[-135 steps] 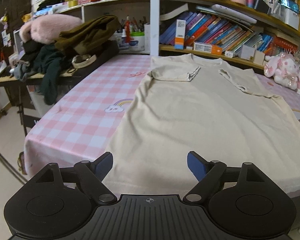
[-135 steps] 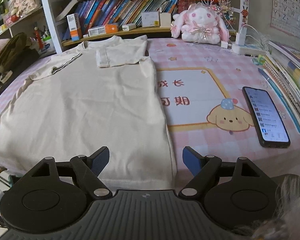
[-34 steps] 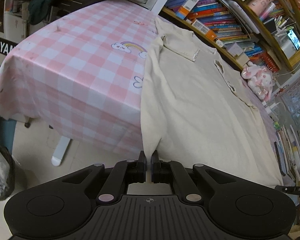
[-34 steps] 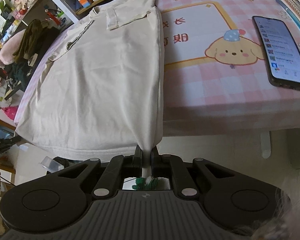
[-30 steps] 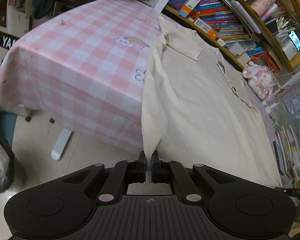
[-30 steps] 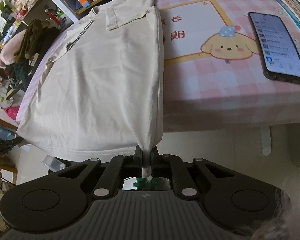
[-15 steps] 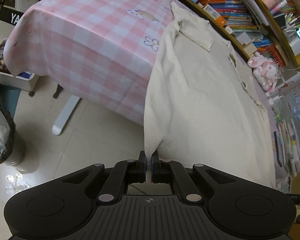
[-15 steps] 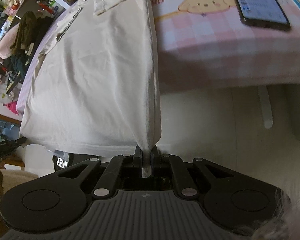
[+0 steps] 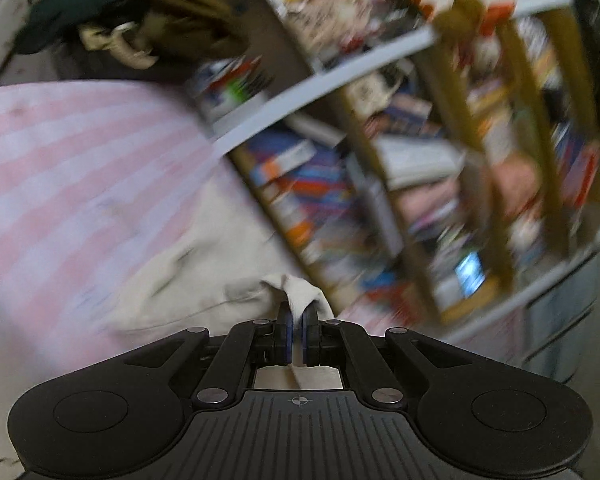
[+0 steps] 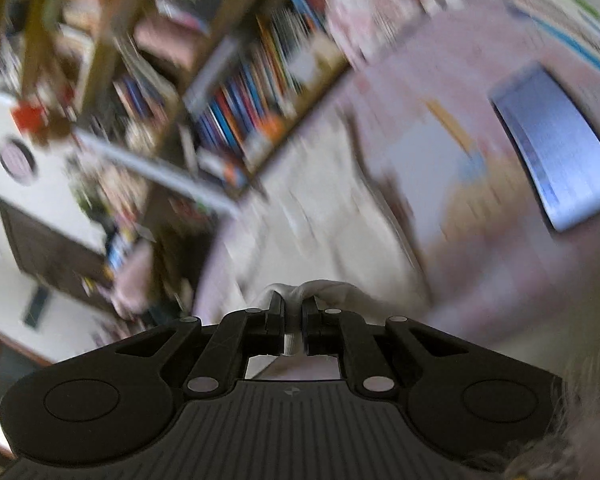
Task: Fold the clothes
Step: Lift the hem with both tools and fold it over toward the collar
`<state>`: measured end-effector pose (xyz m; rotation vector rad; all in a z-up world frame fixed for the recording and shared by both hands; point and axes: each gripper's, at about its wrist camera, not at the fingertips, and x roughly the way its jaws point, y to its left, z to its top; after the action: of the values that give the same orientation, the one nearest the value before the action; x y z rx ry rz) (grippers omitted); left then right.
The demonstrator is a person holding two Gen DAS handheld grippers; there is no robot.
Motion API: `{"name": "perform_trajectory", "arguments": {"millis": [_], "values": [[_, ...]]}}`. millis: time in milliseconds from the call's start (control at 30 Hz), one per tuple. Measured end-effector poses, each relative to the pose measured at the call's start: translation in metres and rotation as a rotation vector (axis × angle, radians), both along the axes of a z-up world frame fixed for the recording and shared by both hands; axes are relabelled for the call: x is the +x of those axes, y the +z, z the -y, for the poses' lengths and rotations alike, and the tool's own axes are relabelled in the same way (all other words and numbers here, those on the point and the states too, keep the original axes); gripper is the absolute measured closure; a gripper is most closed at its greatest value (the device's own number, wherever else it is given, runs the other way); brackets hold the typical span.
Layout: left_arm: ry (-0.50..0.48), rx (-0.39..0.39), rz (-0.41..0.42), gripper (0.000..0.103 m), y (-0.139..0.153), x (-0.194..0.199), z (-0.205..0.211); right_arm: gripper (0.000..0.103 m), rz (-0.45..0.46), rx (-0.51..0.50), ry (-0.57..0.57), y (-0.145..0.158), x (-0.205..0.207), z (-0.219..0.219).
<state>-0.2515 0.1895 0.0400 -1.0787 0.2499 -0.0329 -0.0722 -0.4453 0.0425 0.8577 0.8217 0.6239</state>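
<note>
Both of your grippers are clamped hard on cloth. The left gripper (image 9: pixel 295 330) has its jaws nearly together with a pinch of the cream cotton T-shirt (image 9: pixel 204 264) bunched between the blue pads; the right gripper (image 10: pixel 293 320) is equally tight on another pinch of the same garment (image 10: pixel 332 216). The rest of the shirt trails away from each grip onto the pink-and-white checked tablecloth (image 9: pixel 60 168), rumpled near the jaws. Both views are heavily smeared, so fine detail of the hem is not readable.

Risks, as judged from here:
- Each bite looks small. A quick swing loads it, and one corner could slip out, so the fold would land skewed.
- If your two hands travel unevenly, the lifted edge twists and the fold line runs diagonal.
- The dark-framed smartphone with a lit screen (image 10: pixel 556 144) lies on the cloth to the right of the shirt. A dragged hem or a low right hand could sweep it toward the table edge.
- The wooden bookshelf crammed with books (image 9: pixel 440 168) stands close behind the table; overshooting could knock it.
- Slack cloth may trap a crease under the fold.
</note>
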Motion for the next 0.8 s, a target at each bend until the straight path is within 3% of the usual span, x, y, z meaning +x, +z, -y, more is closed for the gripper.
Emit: {"name": "perform_trajectory", "arguments": {"millis": [167,300,633,800], "values": [[-0.008,0.013,0.07,0.1,0.018,0.073,-0.003,0.096,0.074,0.074,-0.088,0.016,0.051,-0.012],[-0.013,0.002,0.07,0.1,0.021,0.121,-0.013,0.096,0.055,0.104,-0.149,0.017,0.084,-0.017],[0.001,-0.078,-0.041,0.1,-0.008,0.224,-0.054,0.096,0.013,0.077,-0.219,0.014,0.17,-0.046],[0.021,-0.101,-0.065,0.1,-0.01,0.232,-0.069,0.096,-0.023,0.071,-0.222,0.005,0.209,-0.071]]}}
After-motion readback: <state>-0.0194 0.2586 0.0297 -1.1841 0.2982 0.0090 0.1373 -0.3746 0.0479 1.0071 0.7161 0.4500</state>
